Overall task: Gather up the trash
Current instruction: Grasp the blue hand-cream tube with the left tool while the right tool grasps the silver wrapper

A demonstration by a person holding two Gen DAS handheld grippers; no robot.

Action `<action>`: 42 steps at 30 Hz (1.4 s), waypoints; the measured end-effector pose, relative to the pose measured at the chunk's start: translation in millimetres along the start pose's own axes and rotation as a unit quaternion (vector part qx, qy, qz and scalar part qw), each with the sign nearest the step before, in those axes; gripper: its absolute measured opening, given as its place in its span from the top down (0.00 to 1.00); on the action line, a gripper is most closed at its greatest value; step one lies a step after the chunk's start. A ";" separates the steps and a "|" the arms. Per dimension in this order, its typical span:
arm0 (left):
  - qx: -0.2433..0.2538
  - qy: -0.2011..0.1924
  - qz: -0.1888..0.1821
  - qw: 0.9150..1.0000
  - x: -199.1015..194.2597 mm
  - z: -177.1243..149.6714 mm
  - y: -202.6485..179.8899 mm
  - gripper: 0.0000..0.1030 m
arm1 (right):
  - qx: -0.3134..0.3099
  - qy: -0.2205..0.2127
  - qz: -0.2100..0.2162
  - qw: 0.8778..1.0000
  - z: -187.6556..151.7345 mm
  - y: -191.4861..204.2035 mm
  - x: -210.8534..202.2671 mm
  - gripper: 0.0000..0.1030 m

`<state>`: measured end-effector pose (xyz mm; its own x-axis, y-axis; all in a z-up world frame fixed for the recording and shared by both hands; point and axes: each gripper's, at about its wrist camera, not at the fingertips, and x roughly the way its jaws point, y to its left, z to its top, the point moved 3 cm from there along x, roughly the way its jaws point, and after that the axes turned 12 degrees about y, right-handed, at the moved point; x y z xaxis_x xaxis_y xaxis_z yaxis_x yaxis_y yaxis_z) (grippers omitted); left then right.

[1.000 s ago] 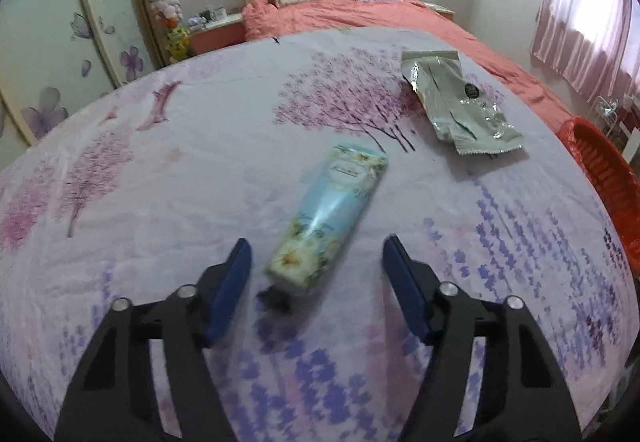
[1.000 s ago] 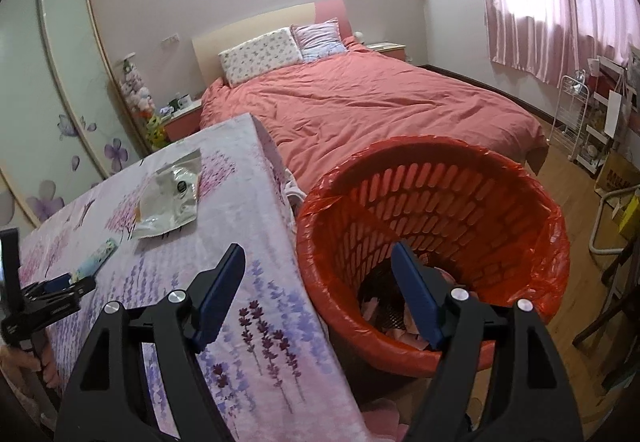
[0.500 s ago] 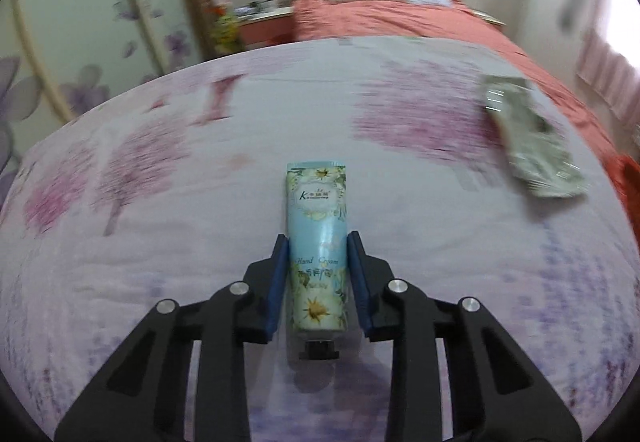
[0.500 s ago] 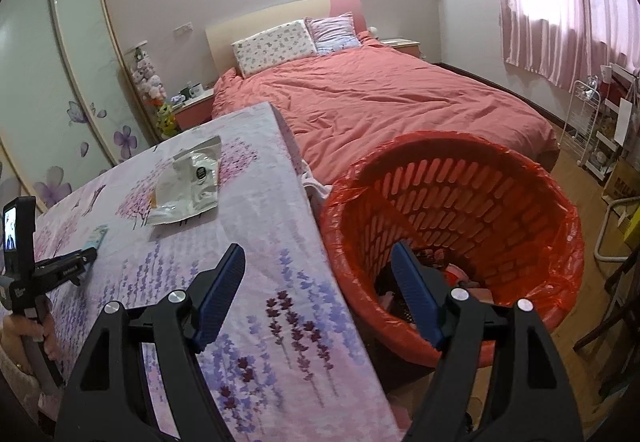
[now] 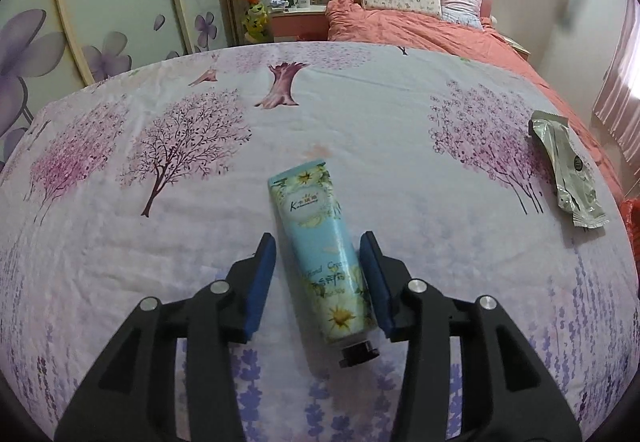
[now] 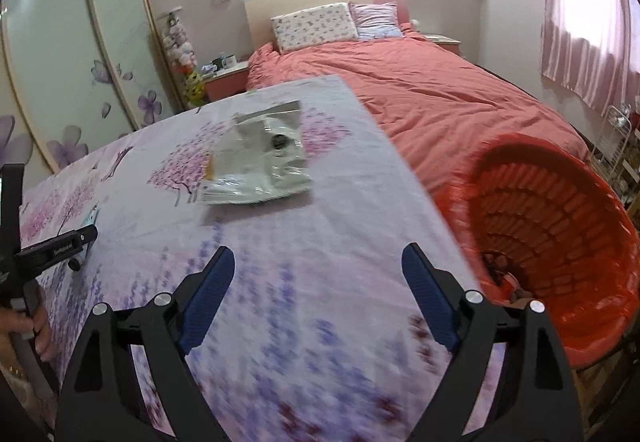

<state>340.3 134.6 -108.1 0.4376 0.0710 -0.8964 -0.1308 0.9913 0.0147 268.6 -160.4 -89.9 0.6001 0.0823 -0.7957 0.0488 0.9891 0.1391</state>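
Pale-blue and printed with daisies, the hand-cream tube [image 5: 326,262] lies on the desk's lavender-and-tree patterned cloth [image 5: 420,130] between the blue pads of the left tool [image 5: 319,278], whose jaws are opening, the right pad at the tube's side and the left one clear of it. To the right lies a crumpled silver foil packet [image 6: 260,158]. The right tool [image 6: 318,302], jaws opening with nothing between them, hangs over the cloth beside the red plastic trash basket [image 6: 560,210] at the desk's edge.

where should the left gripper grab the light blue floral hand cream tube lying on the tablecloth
Probably across the light blue floral hand cream tube at its lower body, above the black cap, coming from above with a finger on each long side. It lies flat and slightly slanted. The left gripper already straddles it, jaws opening, so rolling to match the slant should help.
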 end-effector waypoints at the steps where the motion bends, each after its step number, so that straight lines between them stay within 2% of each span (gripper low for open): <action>1: -0.001 0.000 -0.001 1.000 0.0 0.0 -0.2 0.57 | 0.001 0.000 0.002 1.000 6.7 6.1 4.9 0.17; 8: -0.002 0.000 -0.003 1.000 3.0 0.1 3.8 0.57 | -0.019 0.017 -0.016 1.000 53.2 36.7 43.6 0.16; 9: -0.002 0.000 -0.004 1.000 2.9 0.1 3.3 0.57 | -0.025 0.025 -0.025 0.999 59.4 40.5 52.0 0.12; 12: -0.002 0.000 -0.003 1.000 2.9 0.0 3.0 0.57 | -0.030 0.053 -0.060 0.996 71.0 43.8 74.7 0.11; 15: -0.002 0.000 -0.004 1.000 2.9 0.1 3.1 0.57 | -0.017 0.086 -0.071 0.994 73.4 38.8 92.5 0.11; 23: -0.002 0.000 -0.004 1.000 2.9 0.5 3.9 0.56 | -0.018 0.101 -0.056 0.993 73.9 39.3 99.4 0.03; 28: -0.003 0.000 -0.004 1.000 2.9 0.7 4.0 0.56 | -0.010 0.098 -0.051 0.994 73.7 40.7 96.0 0.03; 30: -0.003 0.000 -0.004 1.000 2.9 0.5 3.8 0.56 | -0.008 0.083 -0.047 0.995 75.0 42.9 90.9 0.03; 34: -0.002 0.000 -0.003 1.000 3.0 0.8 3.9 0.56 | -0.041 0.089 -0.048 0.994 77.0 53.9 99.7 0.03; 36: -0.003 0.000 -0.004 1.000 3.0 0.6 4.0 0.56 | -0.045 0.102 -0.043 0.993 77.3 54.7 104.0 0.04; 42: -0.003 0.000 -0.002 1.000 2.8 -0.1 2.4 0.56 | -0.046 0.096 -0.036 0.994 76.6 52.9 99.9 0.13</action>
<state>341.1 137.2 -110.6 0.4377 0.0661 -0.8967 -0.1333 0.9910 0.0080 392.3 -109.2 -116.8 0.4340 0.0231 -0.9006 0.0076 0.9995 0.0293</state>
